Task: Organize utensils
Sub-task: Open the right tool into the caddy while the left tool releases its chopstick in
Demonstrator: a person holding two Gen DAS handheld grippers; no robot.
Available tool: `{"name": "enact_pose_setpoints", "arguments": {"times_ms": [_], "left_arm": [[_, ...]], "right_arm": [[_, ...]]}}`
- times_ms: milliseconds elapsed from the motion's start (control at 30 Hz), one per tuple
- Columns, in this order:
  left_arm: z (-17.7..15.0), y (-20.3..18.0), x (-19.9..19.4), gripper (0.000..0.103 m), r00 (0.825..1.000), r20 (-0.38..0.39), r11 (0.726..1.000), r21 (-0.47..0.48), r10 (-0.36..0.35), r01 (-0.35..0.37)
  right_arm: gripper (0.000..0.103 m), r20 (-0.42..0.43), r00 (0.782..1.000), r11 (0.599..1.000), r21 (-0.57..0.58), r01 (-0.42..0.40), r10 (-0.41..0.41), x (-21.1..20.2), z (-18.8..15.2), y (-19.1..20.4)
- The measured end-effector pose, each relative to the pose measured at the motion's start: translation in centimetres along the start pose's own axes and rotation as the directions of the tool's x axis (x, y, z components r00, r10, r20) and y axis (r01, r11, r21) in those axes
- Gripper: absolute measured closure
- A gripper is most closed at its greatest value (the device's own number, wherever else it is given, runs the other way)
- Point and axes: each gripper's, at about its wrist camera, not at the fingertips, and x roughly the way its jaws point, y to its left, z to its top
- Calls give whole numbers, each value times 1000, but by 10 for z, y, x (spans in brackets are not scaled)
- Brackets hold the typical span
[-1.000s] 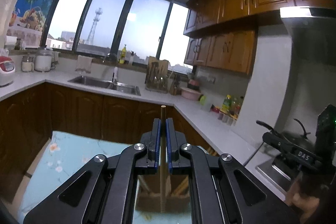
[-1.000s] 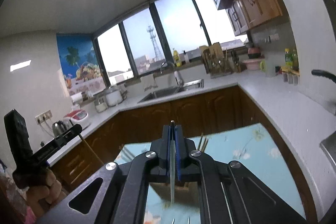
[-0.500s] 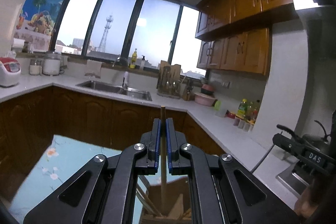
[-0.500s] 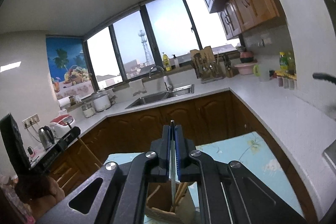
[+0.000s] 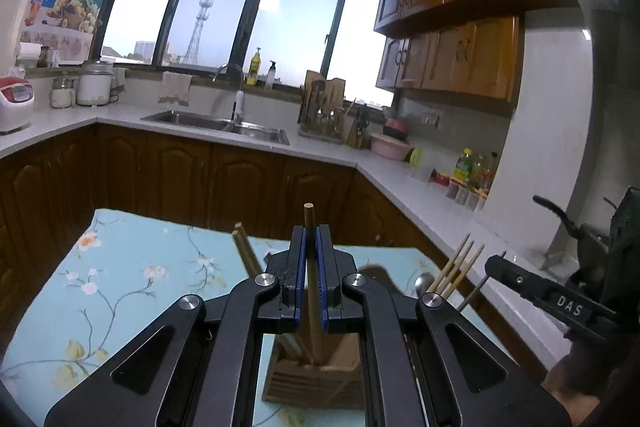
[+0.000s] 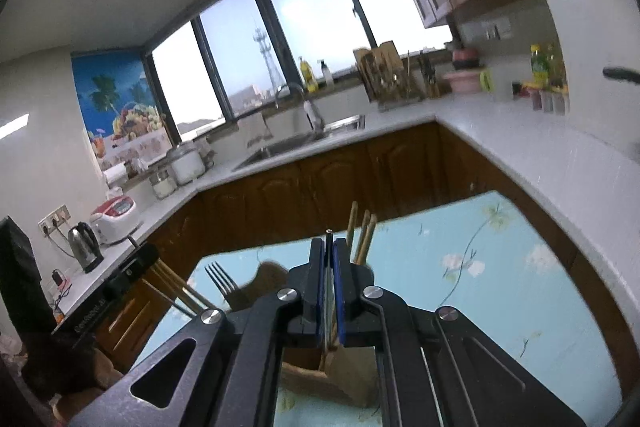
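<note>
My left gripper (image 5: 310, 233) is shut on a wooden chopstick (image 5: 309, 223) that stands upright, its lower end inside a wooden utensil holder (image 5: 316, 379) just below the jaws. More chopsticks (image 5: 244, 251) lean in the holder, and others (image 5: 460, 267) with a spoon (image 5: 423, 283) show to the right. My right gripper (image 6: 329, 247) is shut on a thin dark metal utensil handle (image 6: 329, 239), held upright over the same holder (image 6: 340, 379). A fork (image 6: 220, 281) and chopsticks (image 6: 362, 235) stand in it. Each gripper shows at the edge of the other's view.
The holder stands on a table with a light blue floral cloth (image 5: 120, 283). Dark wood cabinets and a white counter (image 5: 320, 151) with a sink (image 5: 224, 125) wrap around behind. A stove and pan sit at far right (image 5: 560, 219).
Both grippers have come down and tilted toward the table. The holder and its utensils have come into view, and the held chopstick and metal handle now reach into it.
</note>
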Motion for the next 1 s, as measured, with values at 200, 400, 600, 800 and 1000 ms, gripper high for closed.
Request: {"name": "enact_pose_setpoints", "arguments": {"times_ms": [200,400,600,800,1000], "left_arm": [[-7,0,5,98,999,-44,1000,26,-4,6],[-4,0,6,98,998,-57,1000,27,-7,8],[-2,0,7,98,998,-70,1000,28,-4,6],[0,2,-1,74,998,-70,1000,14,-7,8],[-1,2,-23,60,999,-40,1000,-12,-18,18]], "right_arm": [[99,-3,1000,1000,-3,1,-1,-1,0,0],[98,-7,1000,1000,2,2,-2,0,0,1],[97,-10,1000,1000,5,1,-1,2,1,0],[92,-29,1000,999,32,-1,2,4,-6,-7],[60,5,1000,999,51,-8,7,-13,-8,-9]]}}
